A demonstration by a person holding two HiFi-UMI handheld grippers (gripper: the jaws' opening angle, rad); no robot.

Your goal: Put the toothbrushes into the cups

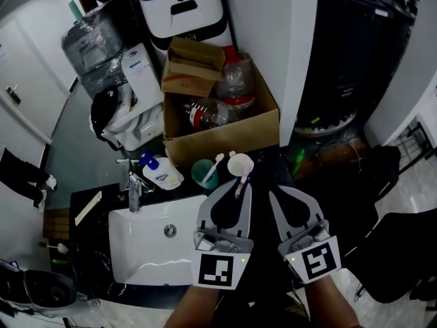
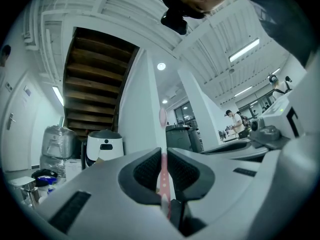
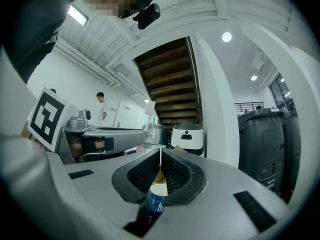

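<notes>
Head view, counter by the stairs.

- Far left: white basin (image 1: 147, 255) with a chrome faucet (image 1: 134, 191) at its back edge. Just right of the faucet stands a soap bottle (image 1: 164, 175) with a blue pump.
- Centre: green cup (image 1: 203, 173) on the dark counter with a white toothbrush (image 1: 215, 164) already leaning in it. A pale cup (image 1: 240, 162) stands just beside it on the right. Behind both is an open cardboard box (image 1: 225, 137) of plastic bottles.
- My left gripper (image 2: 163, 156): jaws pressed onto the pink toothbrush (image 2: 163, 176). The handle is pinched between the dark pads and the brush head rises clear above the tips. From the head view its far end lies at the near rim of the pale cup (I cannot tell if it is over the rim or short of it).
- My right gripper (image 3: 160, 158): just beside the left one, over the counter. The jaws meet at the tips, with only a thin pale slit between them. A small blue-and-white cylinder (image 3: 157, 199) shows low in the gap. I cannot tell whether it is gripped or only seen through.
</notes>
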